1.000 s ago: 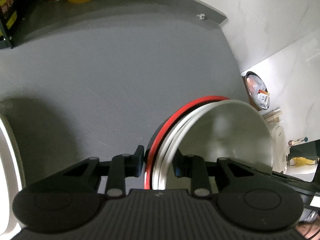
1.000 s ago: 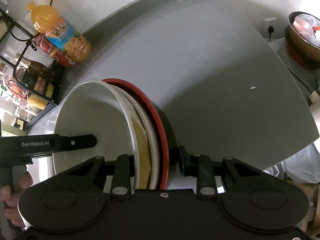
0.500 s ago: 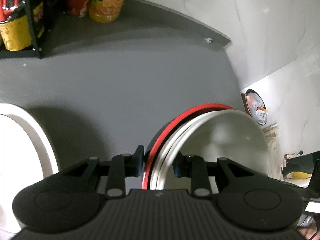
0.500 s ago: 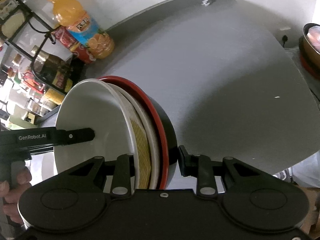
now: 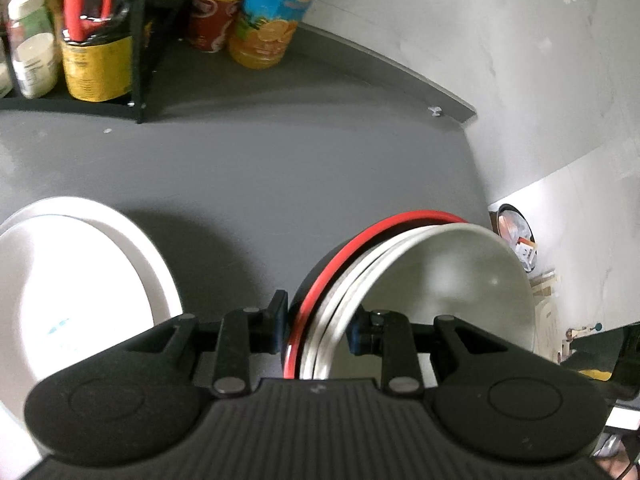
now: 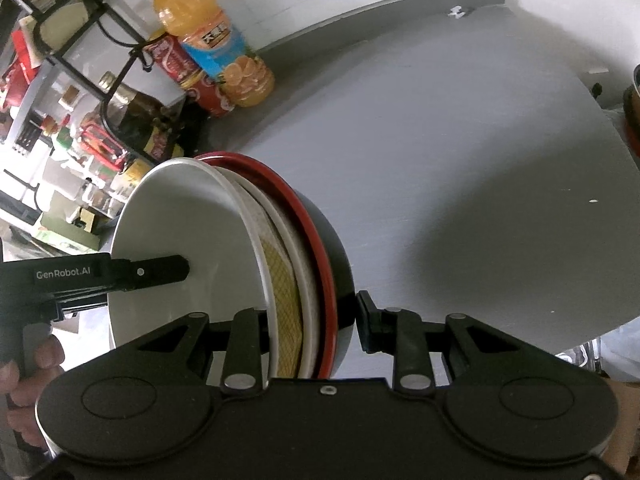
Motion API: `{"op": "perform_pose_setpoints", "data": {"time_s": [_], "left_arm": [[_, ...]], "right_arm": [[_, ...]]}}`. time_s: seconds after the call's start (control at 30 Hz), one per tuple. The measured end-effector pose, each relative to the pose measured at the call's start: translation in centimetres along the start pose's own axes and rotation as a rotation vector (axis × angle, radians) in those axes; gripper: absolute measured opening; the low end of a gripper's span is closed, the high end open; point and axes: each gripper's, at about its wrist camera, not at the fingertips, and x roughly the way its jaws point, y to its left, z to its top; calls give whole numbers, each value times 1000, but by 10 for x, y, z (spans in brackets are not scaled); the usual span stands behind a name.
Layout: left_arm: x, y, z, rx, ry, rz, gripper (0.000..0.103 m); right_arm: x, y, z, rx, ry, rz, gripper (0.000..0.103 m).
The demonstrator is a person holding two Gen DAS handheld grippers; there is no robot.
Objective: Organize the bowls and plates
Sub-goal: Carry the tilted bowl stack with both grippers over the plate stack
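Observation:
A nested stack of bowls (image 5: pixel 440 280) is tipped on its side above the grey counter (image 5: pixel 280 180): a black bowl with a red rim outside, white bowls inside, one with a yellow lattice pattern (image 6: pixel 286 300). My left gripper (image 5: pixel 318 320) is shut across the stack's rim, one finger on the black wall and one inside the white bowl. My right gripper (image 6: pixel 316 320) clamps the opposite rim of the stack (image 6: pixel 192 240) the same way. One of the left fingers (image 6: pixel 156 272) shows inside the innermost white bowl. A large white plate (image 5: pixel 80 280) lies on the counter to the left.
An orange juice bottle (image 5: pixel 276 12) and a red can (image 5: pixel 212 20) stand at the back by a black wire rack (image 5: pixel 80 40) of jars and bottles. A person's hand (image 6: pixel 24 372) holds the left gripper. The counter's right edge (image 6: pixel 600 280) drops off beside another bowl (image 6: pixel 634 100).
Both grippers have carried the stack toward the back left of the counter. The rack, bottles and white plate have come further into view. Both grips on the stack are unchanged.

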Motion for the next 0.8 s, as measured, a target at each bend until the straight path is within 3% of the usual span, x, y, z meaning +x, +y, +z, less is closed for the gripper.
{"op": "perform_pose_setpoints", "data": {"time_s": [0.3,0.8], "left_arm": [[-22,26,-3,-54,-29,19,28],[-89,92,8,-177,-130,47,30]], "right_arm": [[7,29,1,-43,34,25,29],[19,121,29,-215,100,84,30]]}}
